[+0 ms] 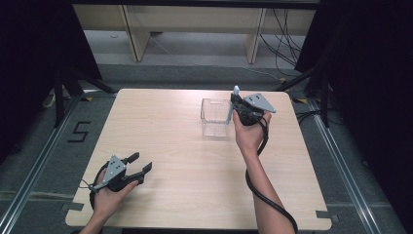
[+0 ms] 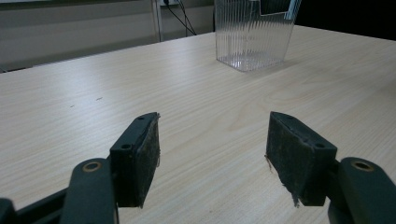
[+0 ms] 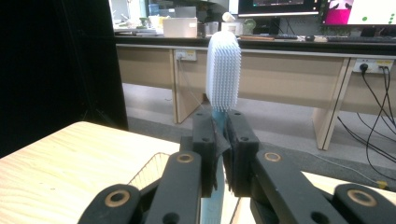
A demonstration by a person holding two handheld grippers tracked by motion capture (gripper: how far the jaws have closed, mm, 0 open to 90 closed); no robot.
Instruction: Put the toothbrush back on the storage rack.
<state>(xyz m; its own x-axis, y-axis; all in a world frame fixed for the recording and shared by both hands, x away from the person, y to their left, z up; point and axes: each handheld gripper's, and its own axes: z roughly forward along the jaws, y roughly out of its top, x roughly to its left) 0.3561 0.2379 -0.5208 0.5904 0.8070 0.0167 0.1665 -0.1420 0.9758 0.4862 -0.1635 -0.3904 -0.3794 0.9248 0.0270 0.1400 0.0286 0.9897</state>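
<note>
right gripper (image 1: 237,104): jaws clamped on toothbrush (image 3: 223,77) neck, bristle head up, handle hanging into clear container (image 1: 215,117) at table's 1 o'clock – upright for a straight drop | left gripper (image 1: 141,163): jaws wide, empty, parked at 7 o'clock, out of the way

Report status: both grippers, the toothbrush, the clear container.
Right gripper shut on toothbrush, head up, beside clear container. Left gripper open, nothing between its fingers, low over table. Nothing in the way.
</note>
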